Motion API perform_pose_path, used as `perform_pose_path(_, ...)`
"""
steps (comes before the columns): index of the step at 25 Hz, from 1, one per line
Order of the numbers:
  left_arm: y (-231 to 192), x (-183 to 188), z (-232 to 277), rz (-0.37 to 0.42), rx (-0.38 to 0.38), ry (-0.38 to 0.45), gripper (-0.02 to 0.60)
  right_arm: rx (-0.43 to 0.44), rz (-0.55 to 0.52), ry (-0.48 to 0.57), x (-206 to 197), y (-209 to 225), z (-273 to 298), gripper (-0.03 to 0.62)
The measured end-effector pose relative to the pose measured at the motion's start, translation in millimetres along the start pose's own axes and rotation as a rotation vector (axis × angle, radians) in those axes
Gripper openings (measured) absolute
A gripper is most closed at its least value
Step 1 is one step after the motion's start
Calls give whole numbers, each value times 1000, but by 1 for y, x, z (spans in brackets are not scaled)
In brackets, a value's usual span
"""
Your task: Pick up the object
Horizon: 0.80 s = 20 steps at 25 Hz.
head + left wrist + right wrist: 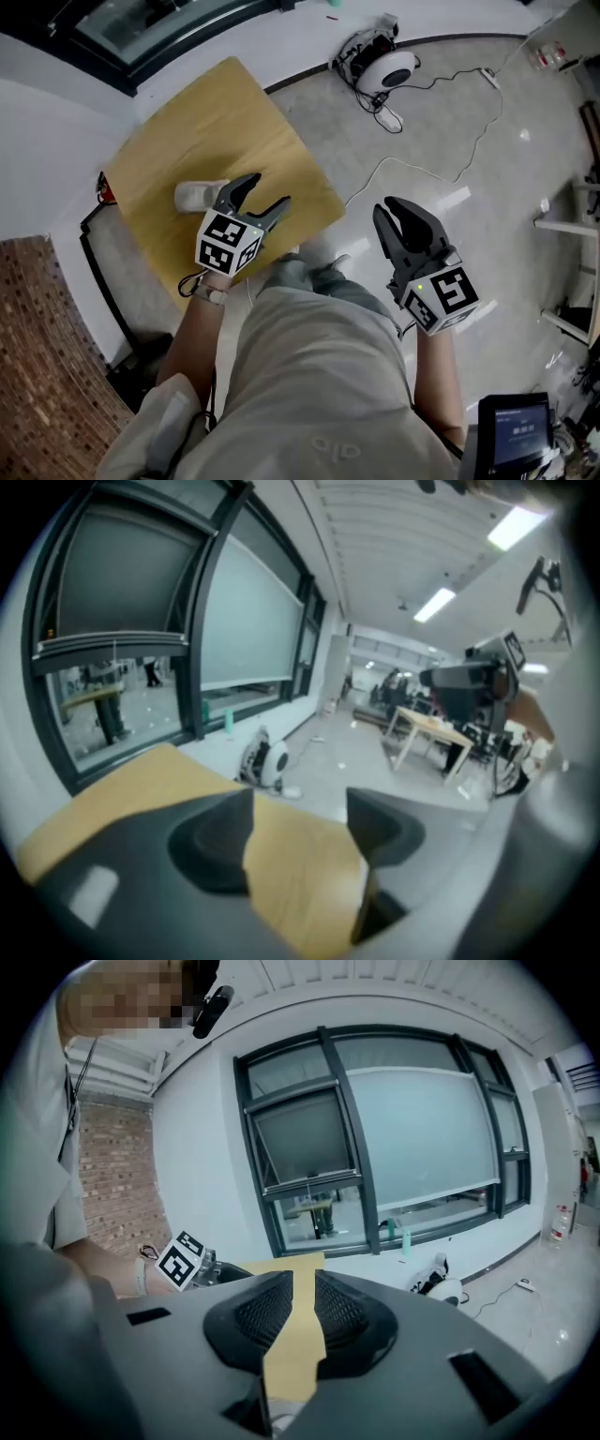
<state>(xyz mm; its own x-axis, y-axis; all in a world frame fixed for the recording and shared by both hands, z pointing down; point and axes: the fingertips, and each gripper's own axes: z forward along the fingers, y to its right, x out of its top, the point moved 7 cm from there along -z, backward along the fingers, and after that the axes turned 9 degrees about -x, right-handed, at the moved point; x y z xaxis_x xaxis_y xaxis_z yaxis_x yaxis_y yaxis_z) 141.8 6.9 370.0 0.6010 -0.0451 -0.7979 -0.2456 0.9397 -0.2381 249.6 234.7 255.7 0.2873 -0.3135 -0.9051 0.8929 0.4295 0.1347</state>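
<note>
Head view: the pale object point(199, 195) lies left of centre on the wooden counter point(216, 112), just beside the left tool point(265, 190), whose jaws stand apart with nothing between them. Best to shift that tool toward frame left until the jaws straddle the object, then close. Over the floor, the right tool point(401, 217) has its jaws together.

object point(200, 195): we saw one small, pale off-white thing, too blurred for us to name its kind | pose: we found it lying low on its side, long axis running left to right | place: we logged it resting on the wooden table point(216, 112), at the left part of the top, clear of every edge
</note>
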Motion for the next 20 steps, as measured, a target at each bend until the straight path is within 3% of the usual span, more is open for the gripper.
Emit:
perform_pose_path(9,-67,-78,-29,-88,304,-179,395,315,-208,-166,3,-64,144,54)
perform_pose_path(15,-97,-128,-58,-91,420,-295,410,524,-418,-327,-31,-134,230,61)
perform_pose_path(20,-117,-172,-66,-40,448,-423,422,713,-552,-496,-71,-191,312,138)
